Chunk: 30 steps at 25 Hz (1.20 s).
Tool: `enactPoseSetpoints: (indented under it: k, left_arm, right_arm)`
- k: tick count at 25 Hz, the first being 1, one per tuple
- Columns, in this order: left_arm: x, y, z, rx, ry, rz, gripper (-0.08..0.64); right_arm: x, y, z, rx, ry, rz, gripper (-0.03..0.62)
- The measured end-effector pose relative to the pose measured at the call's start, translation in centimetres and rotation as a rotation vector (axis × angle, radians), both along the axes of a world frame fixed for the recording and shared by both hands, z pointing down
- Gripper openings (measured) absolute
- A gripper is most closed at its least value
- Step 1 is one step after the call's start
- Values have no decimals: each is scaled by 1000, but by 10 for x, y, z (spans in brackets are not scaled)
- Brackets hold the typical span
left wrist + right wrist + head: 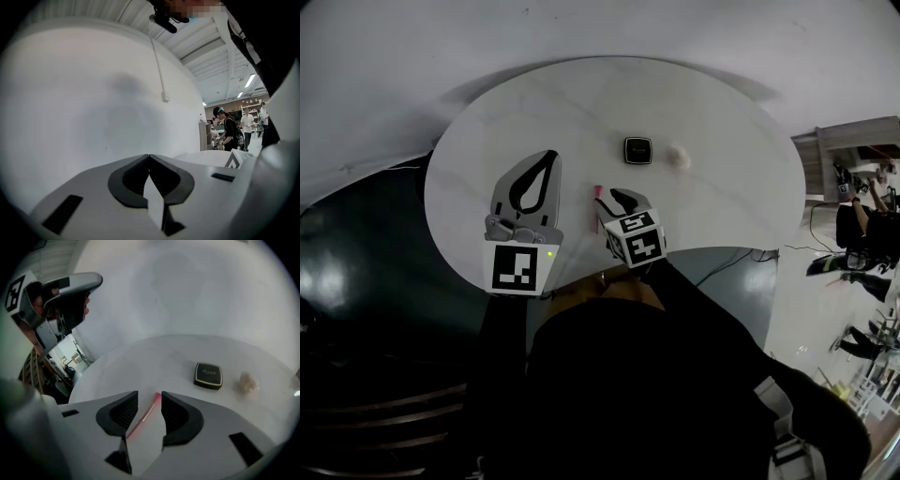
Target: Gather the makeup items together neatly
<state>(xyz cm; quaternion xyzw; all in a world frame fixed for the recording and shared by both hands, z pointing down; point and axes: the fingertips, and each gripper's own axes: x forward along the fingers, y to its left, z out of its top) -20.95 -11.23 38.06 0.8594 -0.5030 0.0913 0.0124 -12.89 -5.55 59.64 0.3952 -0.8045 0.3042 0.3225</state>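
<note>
A slim pink makeup stick (597, 199) lies near the front of the round white table (722, 206). A black square compact (637, 150) and a pale puff (678, 157) sit further back, close together. My right gripper (615, 198) hovers just right of the stick, tilted down. In the right gripper view its jaws stand apart, with the stick (143, 418) seen on the table through the gap and no pad pressing it. The compact (208, 375) and puff (247, 383) lie beyond. My left gripper (550, 156) is held over the table's left side, tips together and empty (149, 156).
The table's front edge curves just under both grippers, with dark floor to the left. The left gripper view faces a plain white wall (84, 103). People (229, 131) and work benches stand far off to the right.
</note>
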Motion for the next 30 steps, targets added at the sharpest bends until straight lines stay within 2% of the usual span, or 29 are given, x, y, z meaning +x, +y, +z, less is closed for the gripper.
enactPoseSetpoints:
  k: [9,13,17,22,30]
  left_arm:
    - [-11,3,11,-35,5,-12,15]
    - [-13,3,12,-39,8,-15,15]
    - [-14,2,13,-37,11,-19,15]
    - [-12,1,13,-29,15,-19,15]
    - [-1,-8,11,-25,13,-4,16]
  right_arm:
    - [-8,30,48,-118,87,-38,164]
    - [-10,32,50,-103,119,-48,150]
    - [-5,31,51,-59,181,-65,71]
    - [-1,27,48,-44,142,-53,63]
    - [17,-27,-11,72,27,121,63]
